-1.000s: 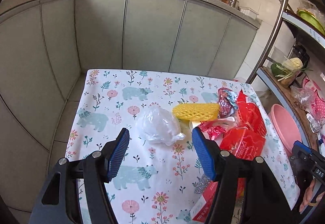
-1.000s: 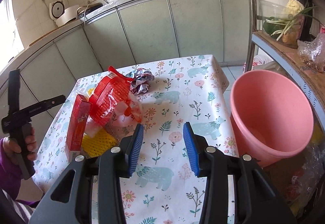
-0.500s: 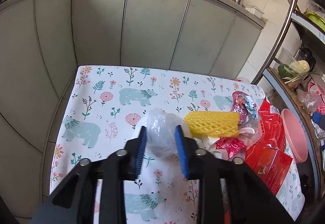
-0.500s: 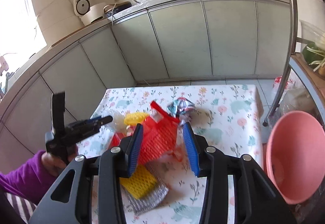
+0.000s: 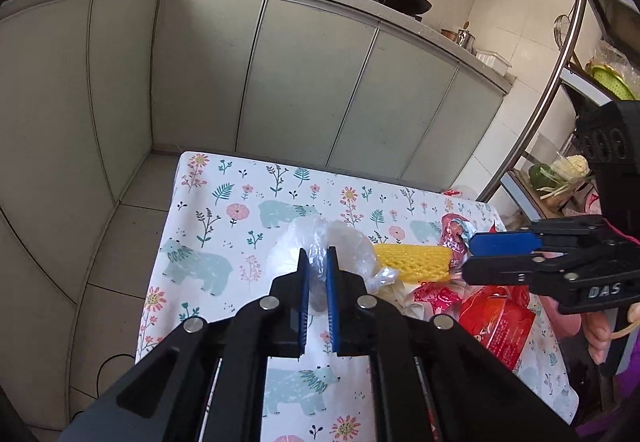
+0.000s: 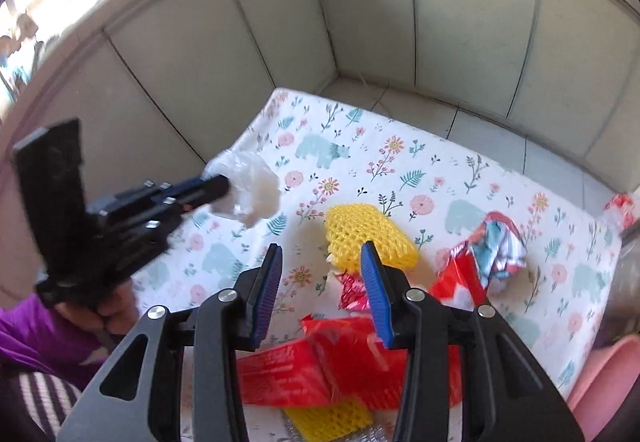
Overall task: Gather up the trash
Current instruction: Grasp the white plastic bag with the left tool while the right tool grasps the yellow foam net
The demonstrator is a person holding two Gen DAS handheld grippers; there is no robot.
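Item: crumpled clear plastic bag [image 5: 320, 246], lying on the floral tablecloth [image 5: 224, 201]; left gripper [image 5: 316, 262] pinching it. Right gripper [image 6: 320, 262] hovering spread, empty. Lifting gently advised; thin film may slip.

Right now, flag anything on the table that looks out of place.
Trash litters the floral tablecloth: yellow foam net, torn red wrappers, crumpled foil wrapper. The left gripper pinches the clear plastic bag.

Left wrist view: taken close along its fingers, angled down toward the cabinets [image 5: 304, 81]. Right wrist view: pitched more steeply. Shared: floral tablecloth [image 5: 240, 201] [image 6: 420, 169], yellow foam net [image 5: 412, 262] [image 6: 368, 238].
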